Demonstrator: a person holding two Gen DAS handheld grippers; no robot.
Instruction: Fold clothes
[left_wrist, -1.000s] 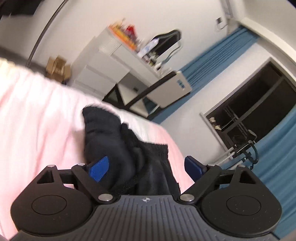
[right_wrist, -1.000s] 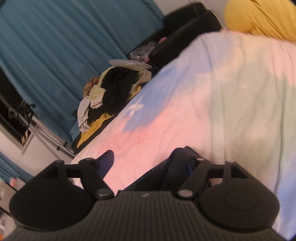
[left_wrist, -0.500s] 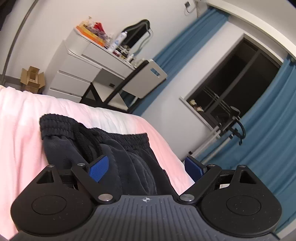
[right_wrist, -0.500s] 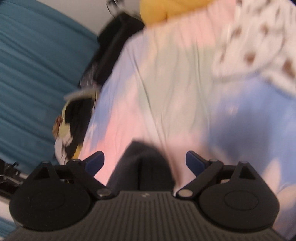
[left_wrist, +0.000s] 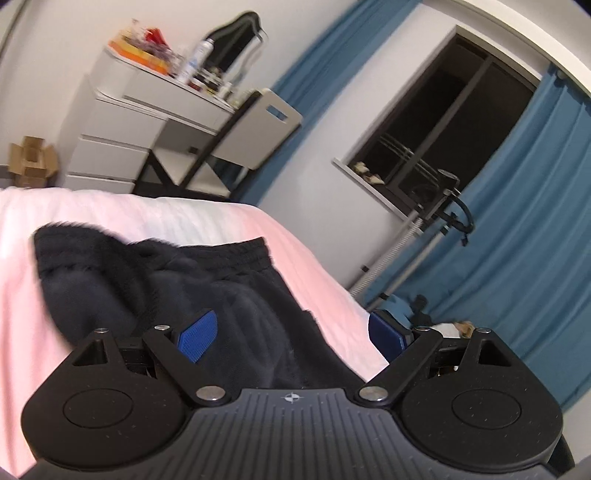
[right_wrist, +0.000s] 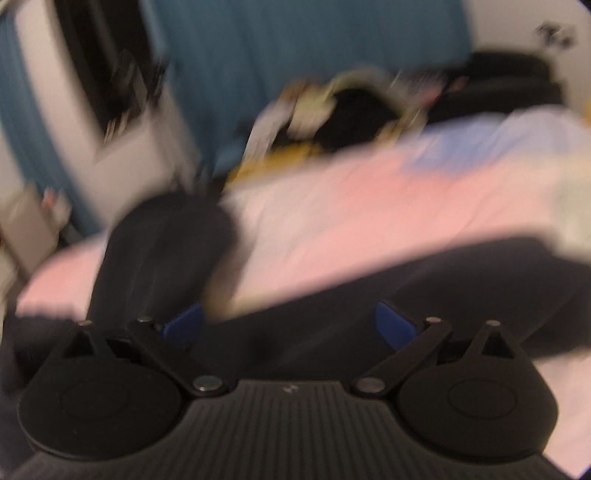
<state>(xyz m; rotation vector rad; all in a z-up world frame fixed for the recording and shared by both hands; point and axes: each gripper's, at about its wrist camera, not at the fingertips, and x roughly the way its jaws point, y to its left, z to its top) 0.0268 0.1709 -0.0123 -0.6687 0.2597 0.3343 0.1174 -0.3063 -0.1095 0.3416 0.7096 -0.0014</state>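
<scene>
Shorts (left_wrist: 207, 295), possibly bunched, partly hidden

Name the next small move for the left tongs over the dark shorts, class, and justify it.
Probably lower the left tongs and close them on the dark shorts. The jaws stand wide open with nothing gripped, and the shorts lie bunched on the pink bedsheet with the waistband crumpled, so they need flattening first.

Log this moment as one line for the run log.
task: fold clothes | black shorts crumpled on pink bedsheet | left gripper open, over shorts | right gripper open, view blurred
</scene>
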